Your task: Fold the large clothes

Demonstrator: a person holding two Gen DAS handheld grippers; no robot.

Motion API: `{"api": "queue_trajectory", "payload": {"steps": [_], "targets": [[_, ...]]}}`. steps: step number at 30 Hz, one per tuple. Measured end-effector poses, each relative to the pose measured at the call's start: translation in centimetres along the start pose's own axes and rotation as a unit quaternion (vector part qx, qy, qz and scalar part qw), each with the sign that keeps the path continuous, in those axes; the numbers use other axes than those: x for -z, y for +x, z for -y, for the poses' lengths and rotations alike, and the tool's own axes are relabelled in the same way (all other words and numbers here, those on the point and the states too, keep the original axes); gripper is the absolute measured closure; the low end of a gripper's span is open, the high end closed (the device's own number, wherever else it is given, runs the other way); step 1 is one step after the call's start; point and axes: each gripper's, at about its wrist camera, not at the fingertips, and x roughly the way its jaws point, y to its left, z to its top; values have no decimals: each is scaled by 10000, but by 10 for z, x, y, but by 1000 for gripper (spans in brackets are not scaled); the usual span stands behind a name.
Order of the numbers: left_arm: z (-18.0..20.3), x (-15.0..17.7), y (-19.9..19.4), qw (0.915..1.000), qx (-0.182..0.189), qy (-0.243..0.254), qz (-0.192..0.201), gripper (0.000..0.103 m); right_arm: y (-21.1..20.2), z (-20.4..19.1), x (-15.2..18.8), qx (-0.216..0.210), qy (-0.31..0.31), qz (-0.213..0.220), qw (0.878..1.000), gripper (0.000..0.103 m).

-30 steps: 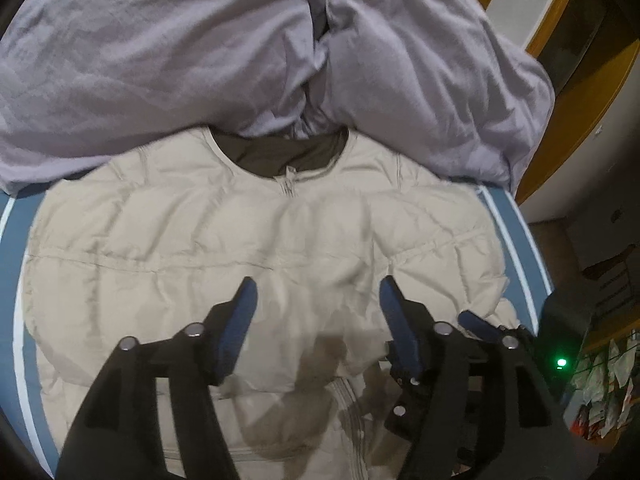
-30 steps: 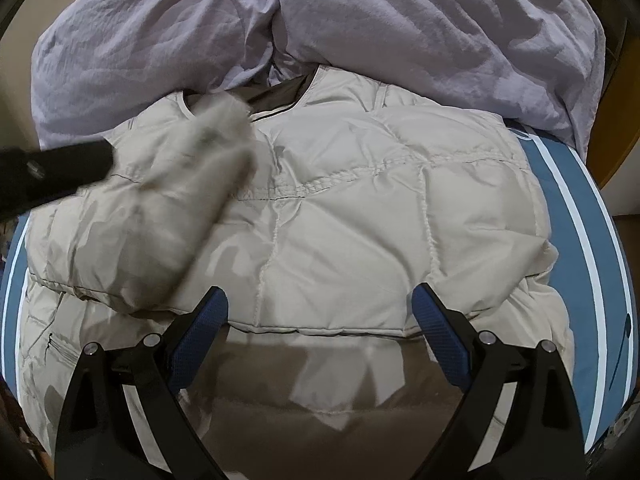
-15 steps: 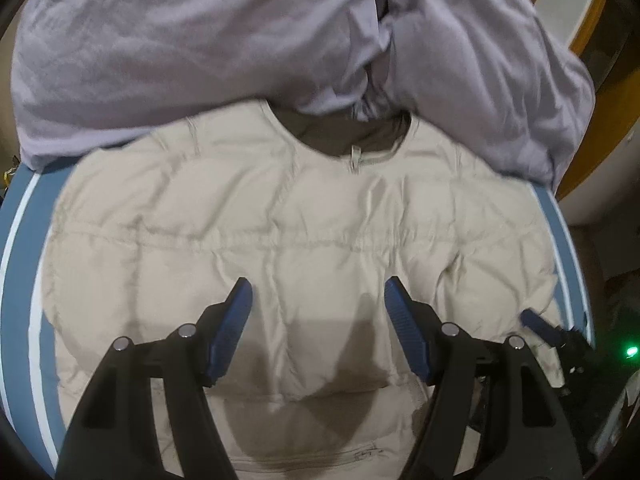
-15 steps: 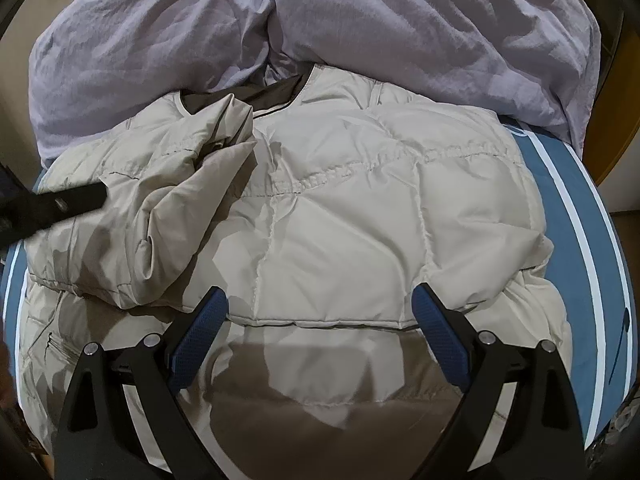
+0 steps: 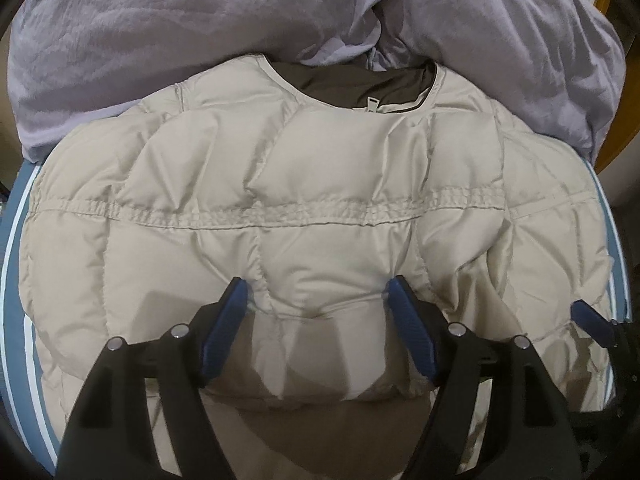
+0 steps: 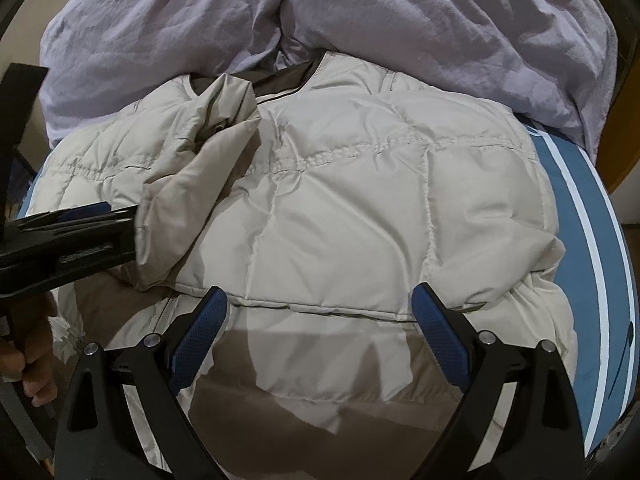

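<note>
Currently the beige quilted down jacket [image 5: 320, 208] lies on the bed [image 6: 608, 248]: light, puffy, slippery; grip seams or hem. Left gripper [image 5: 316, 300] jaws just widened, empty; right gripper [image 6: 320, 312] jaws wide, empty.

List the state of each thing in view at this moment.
Beige puffer jacket: laid flat, zipped, one sleeve folded across its front.
Lilac duvet: crumpled behind the collar.
Left tool: open over the folded sleeve, jaws just widened.
Right tool: open, nothing held.
</note>
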Motion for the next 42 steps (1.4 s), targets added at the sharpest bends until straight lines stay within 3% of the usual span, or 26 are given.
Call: {"api": "queue_trajectory", "payload": {"steps": [5, 12, 18, 24, 32, 37, 42], "targets": [[7, 2, 8, 9998, -195, -70, 64, 30, 1, 2, -1, -151, -222, -82, 9996, 7], [-3, 13, -24, 9990, -95, -294, 337, 29, -12, 10, -1, -455, -285, -34, 9986, 8], [-28, 37, -60, 9983, 19, -209, 552, 28, -25, 16, 11, -279, -268, -17, 9992, 8], [-81, 87, -92, 9976, 97, -355, 595, 22, -47, 35, 37, -51, -105, -138, 9998, 8], [-163, 164, -116, 9970, -25, -631, 439, 22, -77, 105, 91, 158, 811, -483, 9954, 9], [-194, 193, -122, 9958, -53, -834, 369, 22, -80, 142, 117, 5, 1306, -762, 9885, 21], [-209, 208, -114, 9952, -38, -956, 207, 22, -78, 163, 132, -218, 1637, -895, 9822, 22]]}}
